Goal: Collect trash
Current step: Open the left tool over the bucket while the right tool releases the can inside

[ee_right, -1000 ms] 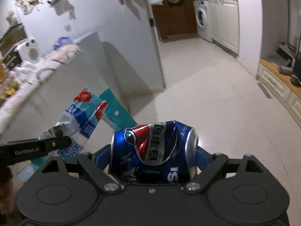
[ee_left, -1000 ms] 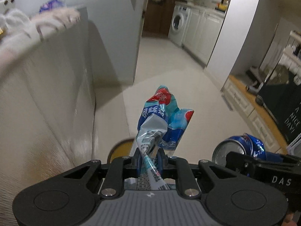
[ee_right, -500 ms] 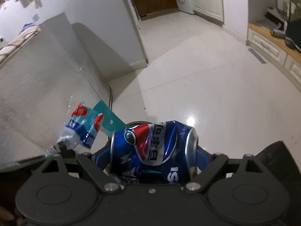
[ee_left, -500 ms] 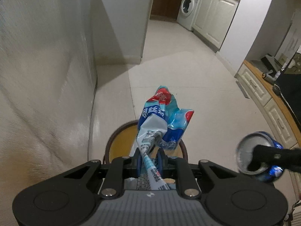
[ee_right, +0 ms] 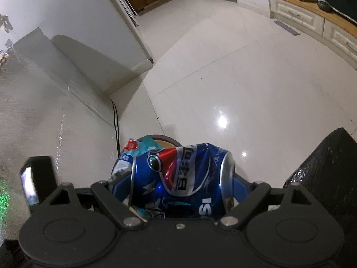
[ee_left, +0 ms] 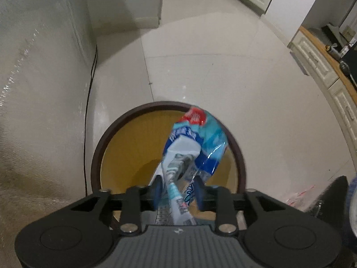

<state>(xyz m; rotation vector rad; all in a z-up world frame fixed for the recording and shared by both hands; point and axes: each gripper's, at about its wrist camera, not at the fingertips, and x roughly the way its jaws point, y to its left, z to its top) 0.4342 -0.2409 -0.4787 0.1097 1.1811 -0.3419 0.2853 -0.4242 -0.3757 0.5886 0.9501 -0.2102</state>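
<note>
My left gripper [ee_left: 178, 189] is open directly above a round bin [ee_left: 125, 138] with a dark brown rim and yellow inside. A crumpled blue, white and red wrapper [ee_left: 194, 147] sits loose between the parted fingers, tilted over the bin's mouth. My right gripper [ee_right: 178, 185] is shut on a crushed blue Pepsi can [ee_right: 183, 178], held sideways. In the right wrist view the wrapper [ee_right: 131, 149] and a sliver of the bin rim [ee_right: 165, 139] show just behind the can.
A pale sofa side [ee_left: 40, 89] stands left of the bin, with a black cable [ee_left: 89, 84] running down beside it. Glossy white tile floor [ee_left: 223, 67] spreads ahead. A low cabinet [ee_left: 323, 62] lines the right. A black block [ee_right: 328, 174] sits at right.
Both grippers tipped down toward the floor and moved over the bin. The left fingers have parted, so the wrapper is no longer pinched and leans to the right.
</note>
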